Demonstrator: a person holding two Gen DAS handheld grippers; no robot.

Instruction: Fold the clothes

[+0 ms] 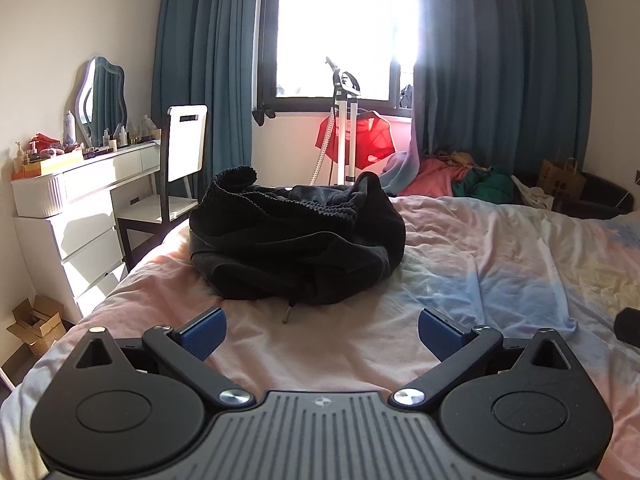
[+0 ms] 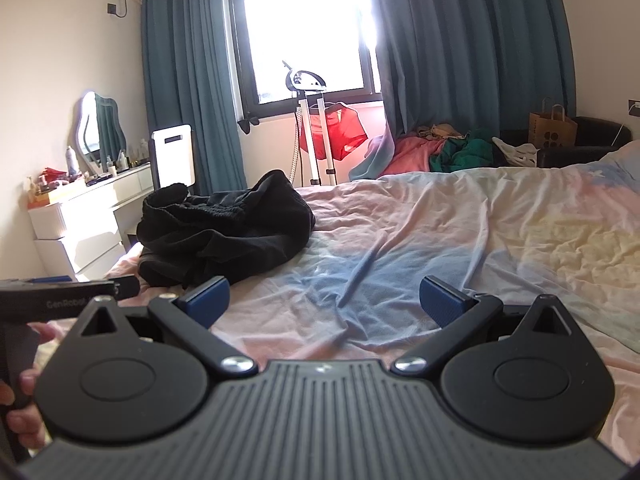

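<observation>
- Black clothes point(image 1: 296, 240) lie in a crumpled heap on the bed point(image 1: 500, 264), near its left edge; a cord tip pokes out of the heap toward the grippers.
- Dresser point(image 1: 84, 192) stands left of the bed, with a mirror point(image 1: 102, 96) and bottles on top; a chair point(image 1: 176, 176) sits between dresser and bed.
- Left gripper point(image 1: 322, 334) hovers over the bed just short of the heap, fingers wide apart, holding nothing.
- Steamer stand point(image 1: 344, 132) with a red garment point(image 1: 360, 140) stands beyond the bed, under the window.
- Right gripper point(image 2: 324, 300) hovers over bare sheet, to the right of the heap, fingers wide apart, holding nothing.
- Loose clothing pile point(image 2: 440, 148) and paper bag point(image 2: 552, 126) lie beyond the bed's far right.
</observation>
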